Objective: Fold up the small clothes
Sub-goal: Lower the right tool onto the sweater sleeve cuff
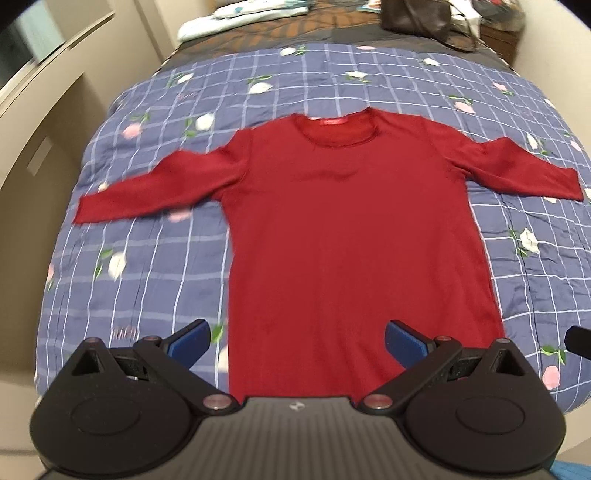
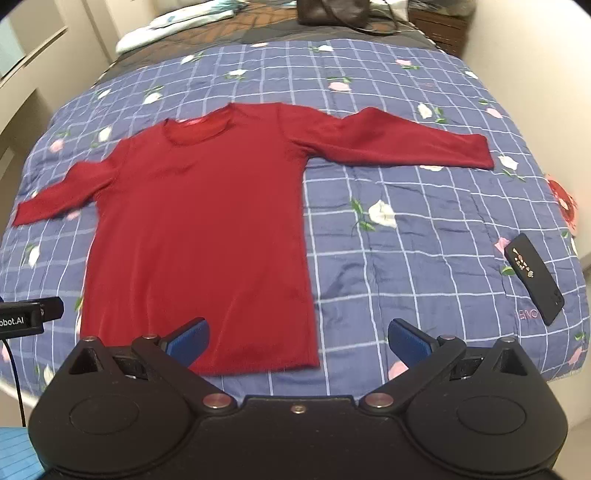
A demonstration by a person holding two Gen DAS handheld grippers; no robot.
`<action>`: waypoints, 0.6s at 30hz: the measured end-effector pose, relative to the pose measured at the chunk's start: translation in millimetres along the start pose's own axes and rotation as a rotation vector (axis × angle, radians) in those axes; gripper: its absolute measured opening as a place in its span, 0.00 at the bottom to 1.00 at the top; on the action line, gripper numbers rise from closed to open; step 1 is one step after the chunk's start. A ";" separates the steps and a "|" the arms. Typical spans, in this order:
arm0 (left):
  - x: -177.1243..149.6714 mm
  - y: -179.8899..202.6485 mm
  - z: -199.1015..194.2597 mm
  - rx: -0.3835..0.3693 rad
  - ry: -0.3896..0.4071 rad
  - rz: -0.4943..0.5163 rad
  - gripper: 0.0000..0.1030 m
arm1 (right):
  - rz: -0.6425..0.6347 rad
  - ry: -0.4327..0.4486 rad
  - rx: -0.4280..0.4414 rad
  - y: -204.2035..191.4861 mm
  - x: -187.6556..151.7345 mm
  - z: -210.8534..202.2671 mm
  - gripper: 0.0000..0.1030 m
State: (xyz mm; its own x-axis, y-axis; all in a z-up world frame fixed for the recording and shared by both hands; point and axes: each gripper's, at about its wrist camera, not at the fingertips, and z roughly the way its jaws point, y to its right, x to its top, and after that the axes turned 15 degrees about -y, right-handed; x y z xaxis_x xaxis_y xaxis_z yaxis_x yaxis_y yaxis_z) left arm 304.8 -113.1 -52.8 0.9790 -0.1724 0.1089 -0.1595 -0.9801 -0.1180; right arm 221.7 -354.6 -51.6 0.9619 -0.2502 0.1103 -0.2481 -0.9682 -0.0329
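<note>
Lying flat and unfolded near the bed's [image 1: 147, 258] front edge, the red top [image 1: 351, 240] awaits every fold; left tongs [image 1: 297, 341] and right tongs [image 2: 297, 341] gape wide, empty.

Red top [image 1: 354, 236] lies flat, front up, on bed w/ blue checked floral quilt [image 1: 155, 266]; both sleeves spread out to the sides, neck at far end, hem nearest the camera. Left hand-held gripper [image 1: 297, 341] hovers over the hem, jaws wide apart, blue pads [image 1: 192, 339] empty. Dark bag [image 1: 413, 14] & pale folded cloth [image 1: 236, 18] at far end of bed.
</note>
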 end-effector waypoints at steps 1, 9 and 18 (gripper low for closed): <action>6.1 1.3 2.8 0.001 0.000 0.019 1.00 | 0.018 0.000 0.008 -0.7 4.2 0.5 1.00; 48.4 14.1 3.5 -0.159 0.080 0.069 1.00 | 0.140 0.023 0.168 8.0 9.8 -1.5 1.00; 86.4 36.3 -15.6 -0.197 0.202 0.124 1.00 | 0.216 0.129 0.194 38.4 24.3 -15.3 1.00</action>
State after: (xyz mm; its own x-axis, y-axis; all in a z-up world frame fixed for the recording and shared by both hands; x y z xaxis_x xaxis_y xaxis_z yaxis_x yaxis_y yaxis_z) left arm 381.6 -165.1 -32.3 0.9087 -0.2882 0.3021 -0.3166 -0.9473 0.0486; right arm 233.8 -398.0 -34.9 0.8637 -0.4604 0.2052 -0.4065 -0.8769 -0.2567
